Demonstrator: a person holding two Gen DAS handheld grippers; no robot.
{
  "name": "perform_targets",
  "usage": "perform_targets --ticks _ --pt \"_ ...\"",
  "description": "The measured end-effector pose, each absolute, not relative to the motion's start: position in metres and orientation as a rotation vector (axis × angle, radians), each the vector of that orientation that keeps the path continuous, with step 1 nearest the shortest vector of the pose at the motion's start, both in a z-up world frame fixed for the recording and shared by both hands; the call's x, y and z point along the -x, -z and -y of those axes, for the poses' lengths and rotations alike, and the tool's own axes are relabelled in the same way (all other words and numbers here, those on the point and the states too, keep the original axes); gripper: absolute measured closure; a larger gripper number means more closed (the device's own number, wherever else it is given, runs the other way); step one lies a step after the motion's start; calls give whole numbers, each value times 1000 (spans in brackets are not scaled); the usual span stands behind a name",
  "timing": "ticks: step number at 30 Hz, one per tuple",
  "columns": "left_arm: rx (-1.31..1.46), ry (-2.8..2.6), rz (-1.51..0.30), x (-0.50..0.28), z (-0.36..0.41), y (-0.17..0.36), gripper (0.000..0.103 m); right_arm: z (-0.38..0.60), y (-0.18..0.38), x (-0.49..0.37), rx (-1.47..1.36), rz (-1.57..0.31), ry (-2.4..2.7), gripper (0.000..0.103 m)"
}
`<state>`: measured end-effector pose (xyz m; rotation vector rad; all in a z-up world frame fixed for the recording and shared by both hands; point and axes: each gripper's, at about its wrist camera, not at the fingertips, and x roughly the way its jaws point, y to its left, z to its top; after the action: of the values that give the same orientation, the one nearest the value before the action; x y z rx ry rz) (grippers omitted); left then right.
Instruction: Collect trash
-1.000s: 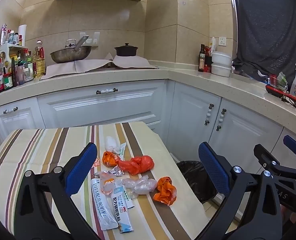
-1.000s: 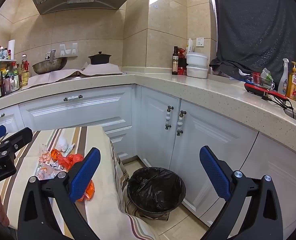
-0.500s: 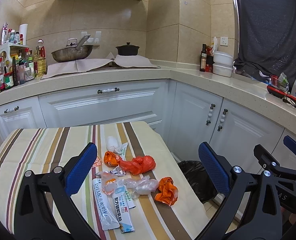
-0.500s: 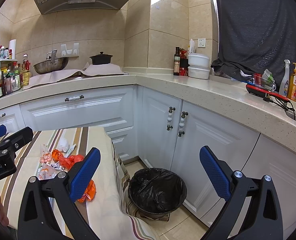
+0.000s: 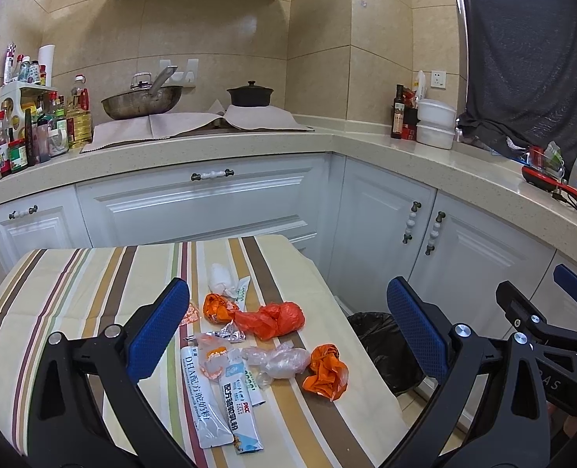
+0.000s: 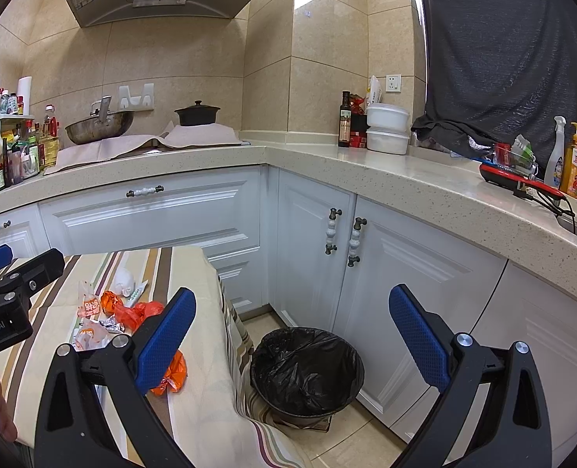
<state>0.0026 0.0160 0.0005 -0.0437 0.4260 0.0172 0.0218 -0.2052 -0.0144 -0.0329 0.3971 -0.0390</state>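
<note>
Several pieces of trash lie on the striped tablecloth [image 5: 73, 296]: an orange bag [image 5: 272, 319], a crumpled orange wrapper [image 5: 325, 370], a clear plastic bag [image 5: 284, 360], white sachets [image 5: 204, 397], a white tissue ball [image 5: 220, 277]. My left gripper [image 5: 288, 331] hovers above the pile, open, nothing between its fingers. My right gripper [image 6: 292, 339] is open too, held above the bin [image 6: 308, 370], which is black-lined and stands on the floor right of the table. The orange wrapper [image 6: 171, 374] shows partly behind the right gripper's left finger.
White cabinets [image 5: 210, 202] and an L-shaped counter [image 6: 405, 171] wrap around behind. On the counter stand a wok [image 5: 142, 103], a black pot [image 5: 249, 95], bottles [image 5: 34, 136] and white tubs [image 6: 387, 128]. The tiled floor [image 6: 350, 429] shows around the bin.
Both views have shifted slightly; the trash pile sits a bit farther from the left gripper. Both grippers stay open and hold nothing.
</note>
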Motion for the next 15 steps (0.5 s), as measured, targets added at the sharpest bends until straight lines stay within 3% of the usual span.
perform_targets --ticks 15 --pt "41 -19 -430 -3 -14 2 4 205 14 -21 32 -396 38 6"
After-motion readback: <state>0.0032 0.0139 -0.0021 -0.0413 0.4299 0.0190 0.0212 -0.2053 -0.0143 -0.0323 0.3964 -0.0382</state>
